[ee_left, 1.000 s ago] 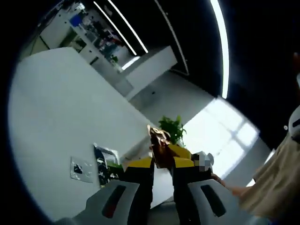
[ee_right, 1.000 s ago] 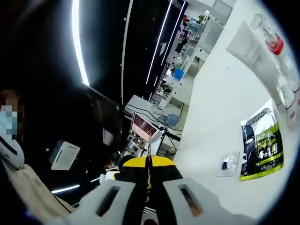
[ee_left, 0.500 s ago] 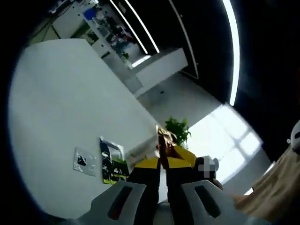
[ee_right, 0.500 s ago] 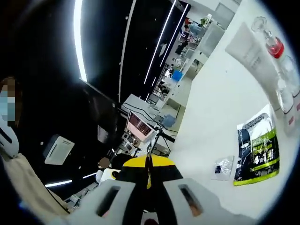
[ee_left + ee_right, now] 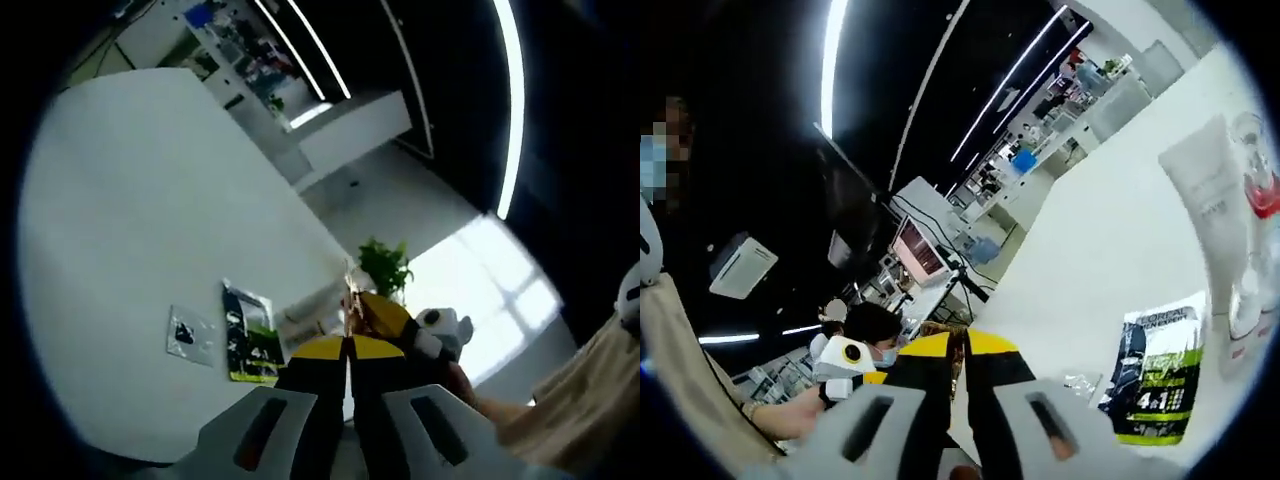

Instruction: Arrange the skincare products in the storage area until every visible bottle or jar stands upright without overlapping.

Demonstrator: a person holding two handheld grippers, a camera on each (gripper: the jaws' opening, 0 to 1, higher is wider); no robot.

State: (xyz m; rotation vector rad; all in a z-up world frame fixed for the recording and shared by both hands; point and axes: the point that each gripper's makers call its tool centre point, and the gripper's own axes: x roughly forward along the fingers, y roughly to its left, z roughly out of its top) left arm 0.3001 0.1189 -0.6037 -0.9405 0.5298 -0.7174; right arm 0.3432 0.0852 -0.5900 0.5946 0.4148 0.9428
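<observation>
While the left gripper view is looking along the white worktop [image 5: 120, 250], the left tool [image 5: 348, 350] is sitting with its jaws pressed together, and a black-and-green sachet [image 5: 250, 345] and a small clear packet [image 5: 190, 335] are lying flat just left of it. In the right gripper view, the right tool [image 5: 958, 350] is likewise pressed together, while the sachet [image 5: 1160, 375] is lying to its right, with a white tube [image 5: 1208, 210] and a red-capped bottle [image 5: 1258, 190] standing beyond it.

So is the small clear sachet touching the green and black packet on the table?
Apart. In the left gripper view, a strip of bare white table separates the clear sachet from the green and black packet.
</observation>
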